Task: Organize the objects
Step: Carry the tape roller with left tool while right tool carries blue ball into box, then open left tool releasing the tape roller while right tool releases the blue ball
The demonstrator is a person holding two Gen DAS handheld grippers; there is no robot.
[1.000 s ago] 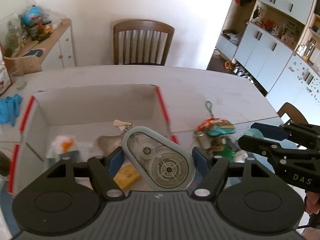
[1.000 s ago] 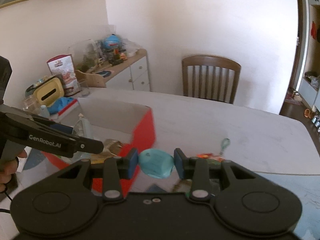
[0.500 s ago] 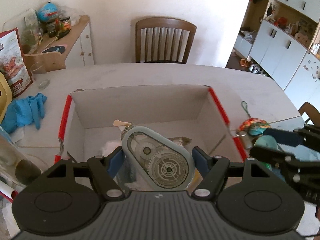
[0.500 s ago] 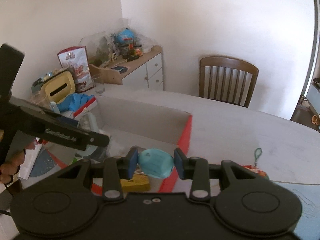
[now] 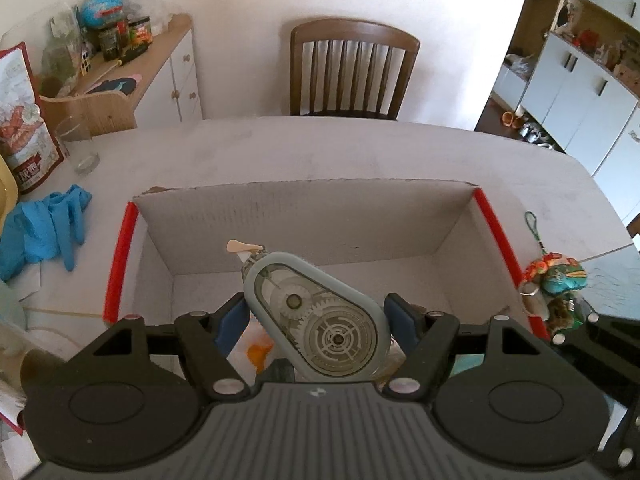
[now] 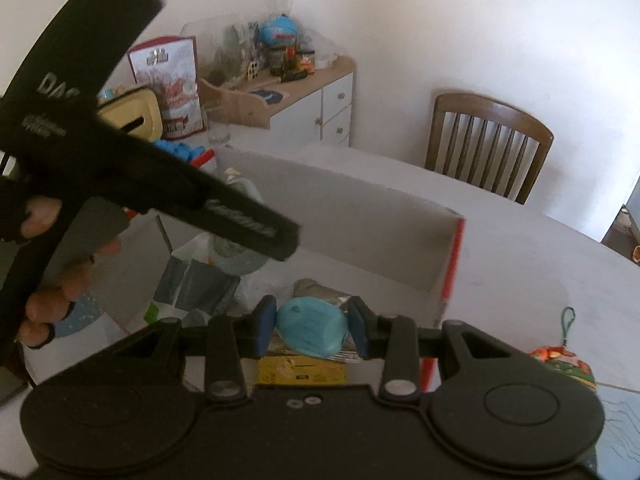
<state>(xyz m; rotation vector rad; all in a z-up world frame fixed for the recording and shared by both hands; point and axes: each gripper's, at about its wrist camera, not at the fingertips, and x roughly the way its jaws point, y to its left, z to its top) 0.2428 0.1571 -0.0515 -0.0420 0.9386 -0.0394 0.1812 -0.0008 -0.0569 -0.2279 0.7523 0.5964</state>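
Both hand-held grippers hang over the box (image 5: pixel 304 220) on the desk (image 5: pixel 360 152). The left hand-held gripper (image 5: pixel 316 318) pinches a tape dispenser (image 5: pixel 320 316), its long axis slanting, nose up-left toward the far wall. The right hand-held gripper (image 6: pixel 310 326) pinches a blue lump (image 6: pixel 312 326). The two hand-held grippers crowd close; they could collide, or a release could bounce something out.

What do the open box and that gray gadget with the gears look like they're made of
Box: plain corrugated cardboard by the look, matte gray-white walls, ragged torn rim, red-taped edges. Gray gadget: seemingly molded plastic, smooth gray shell with a see-through face showing gears.
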